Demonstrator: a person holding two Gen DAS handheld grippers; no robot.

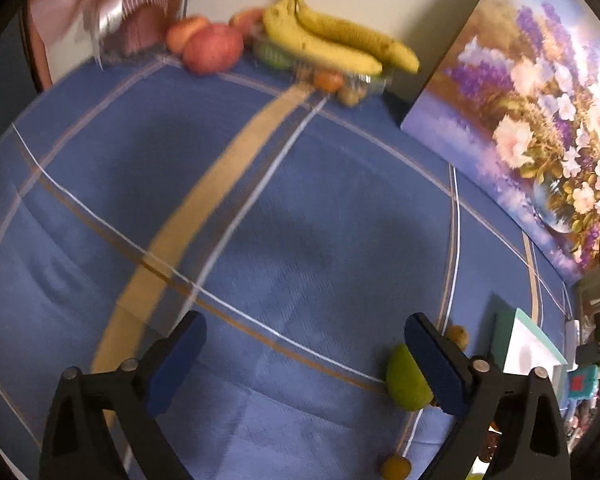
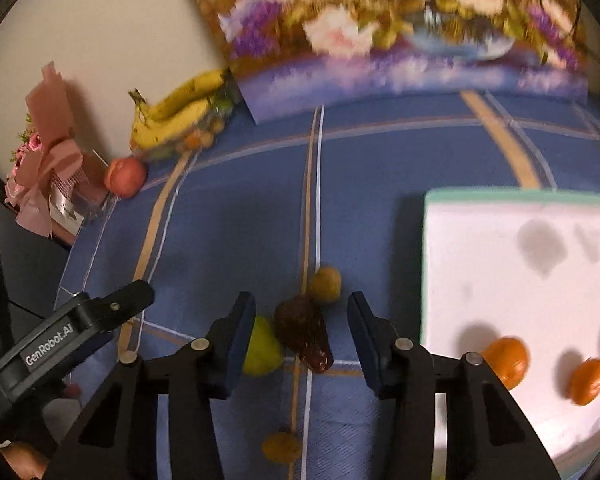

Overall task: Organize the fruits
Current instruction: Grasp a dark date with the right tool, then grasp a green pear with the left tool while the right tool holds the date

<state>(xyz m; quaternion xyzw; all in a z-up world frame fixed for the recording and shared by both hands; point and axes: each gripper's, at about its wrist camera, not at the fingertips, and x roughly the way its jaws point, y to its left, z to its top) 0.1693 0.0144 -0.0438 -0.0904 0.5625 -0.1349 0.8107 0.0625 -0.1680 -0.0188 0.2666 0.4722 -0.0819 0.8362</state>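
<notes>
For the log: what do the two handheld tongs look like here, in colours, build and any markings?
Both tongs, left and right, are matte black with triangular cut-outs, silver pivot pins and dark blue pads on the fingers. In the right wrist view, the left unit's black body carries a white "GenRobot.AI" label. No cables or sleeves visible.

left wrist: high over tablecloth (image 1: 300, 208), facing bananas (image 1: 332, 40) at far wall | right wrist: low, near green fruit (image 2: 262, 346), facing painting (image 2: 380, 28) | shared: bananas, painting, green fruit
</notes>
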